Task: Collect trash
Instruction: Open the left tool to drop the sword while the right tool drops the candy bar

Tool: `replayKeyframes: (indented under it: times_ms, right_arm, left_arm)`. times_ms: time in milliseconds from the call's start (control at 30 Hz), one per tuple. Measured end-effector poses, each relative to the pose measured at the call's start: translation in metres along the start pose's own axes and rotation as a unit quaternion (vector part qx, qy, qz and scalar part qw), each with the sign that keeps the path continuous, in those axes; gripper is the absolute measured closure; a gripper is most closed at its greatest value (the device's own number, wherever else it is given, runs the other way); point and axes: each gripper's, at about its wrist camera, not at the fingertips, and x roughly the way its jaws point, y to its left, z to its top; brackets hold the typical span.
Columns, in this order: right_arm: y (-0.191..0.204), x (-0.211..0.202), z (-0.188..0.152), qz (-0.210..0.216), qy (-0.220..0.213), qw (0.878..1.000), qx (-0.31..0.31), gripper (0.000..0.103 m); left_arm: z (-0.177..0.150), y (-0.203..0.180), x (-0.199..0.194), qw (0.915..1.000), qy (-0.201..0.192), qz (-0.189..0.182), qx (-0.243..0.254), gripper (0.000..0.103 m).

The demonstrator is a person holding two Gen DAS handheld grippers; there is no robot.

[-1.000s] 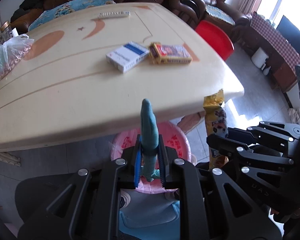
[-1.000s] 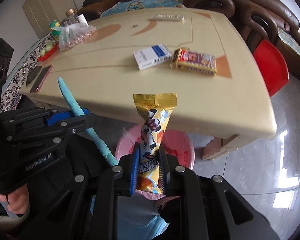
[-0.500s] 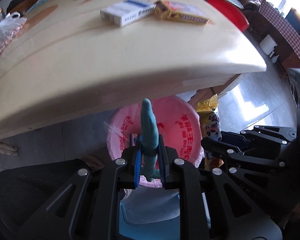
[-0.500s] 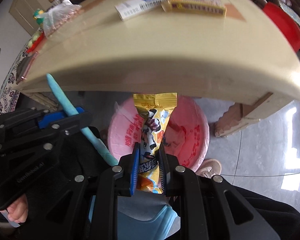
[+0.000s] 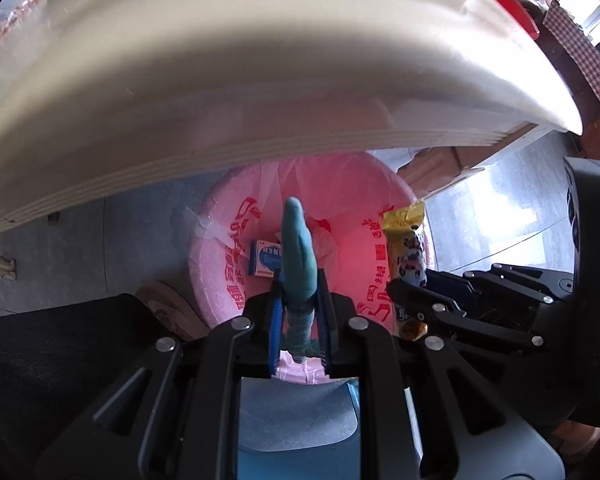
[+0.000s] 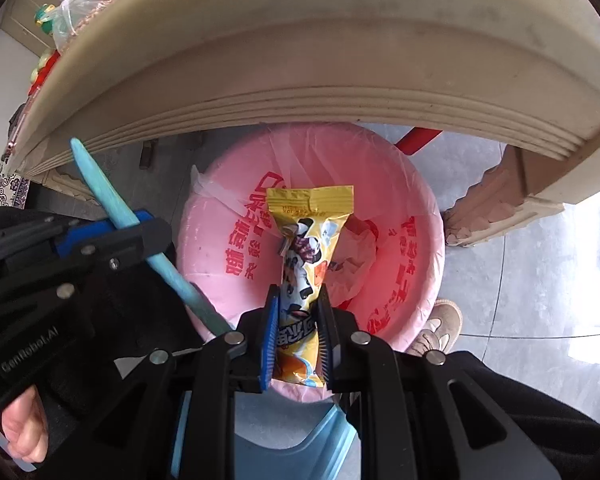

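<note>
Both my grippers hang over the round pink plastic bin (image 6: 404,240) lined with a pink printed bag, which sits on the floor under the cream table's edge (image 6: 340,80). My left gripper (image 5: 298,280) is clamped on a slim teal twisted wrapper (image 5: 296,248). My right gripper (image 6: 298,300) pinches a yellow cartoon-printed snack packet (image 6: 308,248) above the bin's mouth. Down in the bin I make out a small blue-and-white box (image 5: 265,258) and crumpled pale scraps, half hidden. Tabletop items are cut off or blurred.
</note>
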Motion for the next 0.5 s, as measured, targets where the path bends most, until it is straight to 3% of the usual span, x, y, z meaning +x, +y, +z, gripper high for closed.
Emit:
replayKeyframes:
  times_ms: [500]
  right_arm:
    - [-0.005,0.029,0.005,0.009,0.017,1.0,-0.002,0.084]
  left_arm:
    - [0.006,-0.001,0.02,0.9999,0.012,0.01,0.005,0.087]
